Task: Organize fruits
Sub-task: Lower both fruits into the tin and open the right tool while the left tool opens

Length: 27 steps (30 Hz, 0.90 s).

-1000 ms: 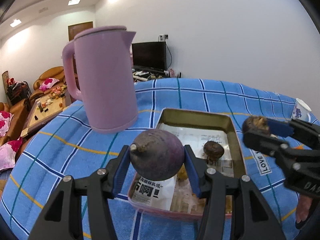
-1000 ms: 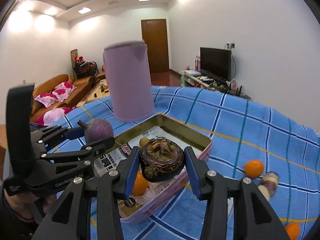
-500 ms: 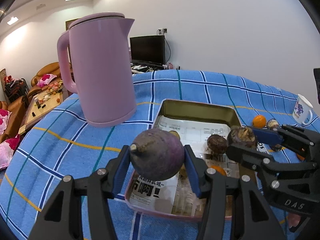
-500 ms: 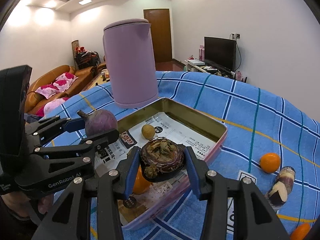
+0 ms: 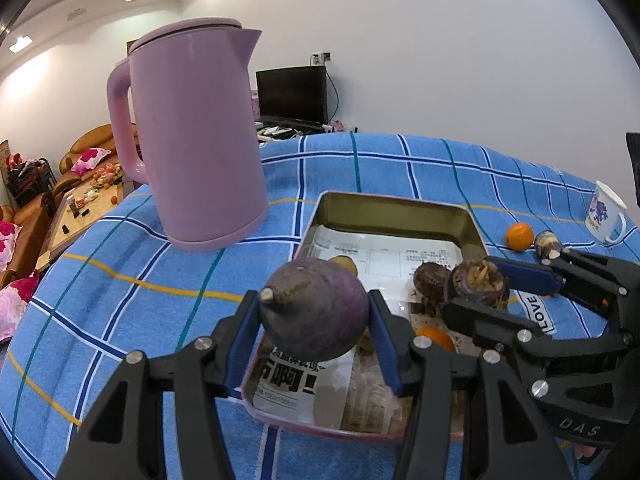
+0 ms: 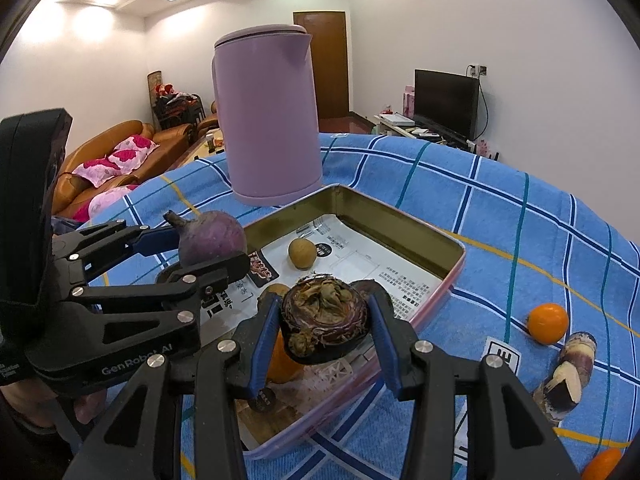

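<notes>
Both jaws (fruit-laden) over tin tray (image 5: pixel 472 222)

Kettle (image 5: pixel 192 136) behind tin (image 5: pixel 394 210); orange (image 5: pixel 519 235) right of tin.

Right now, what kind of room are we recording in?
Most likely a home living room. A sofa with pink cushions lines the far wall, a TV stands on a low stand, and the work surface is a table under a blue checked cloth with a pink kettle.
</notes>
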### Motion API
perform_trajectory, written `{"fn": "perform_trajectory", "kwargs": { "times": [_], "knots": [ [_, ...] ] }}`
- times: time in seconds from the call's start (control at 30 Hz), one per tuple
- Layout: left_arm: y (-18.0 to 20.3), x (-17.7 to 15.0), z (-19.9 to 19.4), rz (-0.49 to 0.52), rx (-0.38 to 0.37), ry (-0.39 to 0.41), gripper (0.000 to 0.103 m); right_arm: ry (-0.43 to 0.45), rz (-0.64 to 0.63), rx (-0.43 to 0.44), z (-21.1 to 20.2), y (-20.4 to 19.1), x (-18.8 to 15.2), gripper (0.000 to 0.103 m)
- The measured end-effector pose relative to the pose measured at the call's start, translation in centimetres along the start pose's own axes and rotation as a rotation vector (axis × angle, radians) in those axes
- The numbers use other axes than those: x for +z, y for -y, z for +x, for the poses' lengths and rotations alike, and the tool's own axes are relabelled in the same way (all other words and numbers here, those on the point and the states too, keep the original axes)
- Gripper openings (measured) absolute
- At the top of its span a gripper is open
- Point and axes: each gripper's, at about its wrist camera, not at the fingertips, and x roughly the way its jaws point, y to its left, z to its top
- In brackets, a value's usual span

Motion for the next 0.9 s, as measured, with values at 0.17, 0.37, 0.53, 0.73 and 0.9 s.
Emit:
{"fn": "perform_trajectory", "kwargs": {
  "times": [0.17,0.37,0.53,0.73,0.9],
  "knots": [
    [0.1,0.0,0.2,0.004,0.001,-0.003,0.055,-0.008,-0.009,-0.001,0.2,-0.1,-0.3,0.047],
    [0.4,-0.3,0.4,0.014,0.006,-0.007,0.055,-0.014,-0.012,-0.005,0.3,-0.1,-0.5,0.047],
    [0.5,-0.4,0.3,0.021,0.01,-0.004,0.055,-0.013,-0.021,-0.007,0.3,-0.3,-0.6,0.047],
    [0.5,-0.4,0.1,0.026,0.012,-0.004,0.055,-0.011,-0.038,0.002,0.3,-0.7,-0.7,0.047],
    [0.3,-0.5,-0.7,0.016,0.003,0.002,0.056,-0.004,-0.045,0.013,0.0,-0.7,-1.0,0.05]
  ]
}}
